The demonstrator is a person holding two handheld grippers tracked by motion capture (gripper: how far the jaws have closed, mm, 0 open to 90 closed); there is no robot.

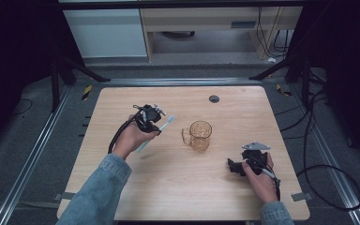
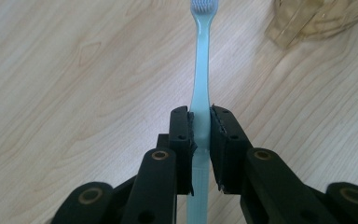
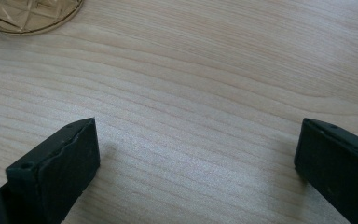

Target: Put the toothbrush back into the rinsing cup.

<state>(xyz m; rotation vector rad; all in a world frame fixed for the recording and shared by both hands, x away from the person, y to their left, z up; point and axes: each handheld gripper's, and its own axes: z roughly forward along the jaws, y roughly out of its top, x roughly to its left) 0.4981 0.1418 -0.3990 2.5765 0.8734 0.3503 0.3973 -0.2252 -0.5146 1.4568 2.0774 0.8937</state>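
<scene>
My left gripper [image 1: 155,127] is shut on a light blue toothbrush [image 1: 161,127], held above the table left of centre. In the left gripper view the handle [image 2: 200,88] runs up between the two black jaws and the white bristles [image 2: 204,4] point away. An amber glass mug [image 1: 199,135] with a handle stands upright at the table's middle, just right of the brush head; its edge [image 2: 317,21] shows at the top right of the left gripper view. My right gripper [image 1: 233,167] rests low at the right front, open with nothing between its jaws, its own view [image 3: 196,154] looking at bare wood.
The wooden table [image 1: 192,187] has a round grommet [image 1: 214,99] near its far edge. The mug's base [image 3: 28,16] shows at the top left of the right gripper view. Cables [image 1: 318,154] trail off the table's right side. Metal rails [image 1: 33,154] frame the table.
</scene>
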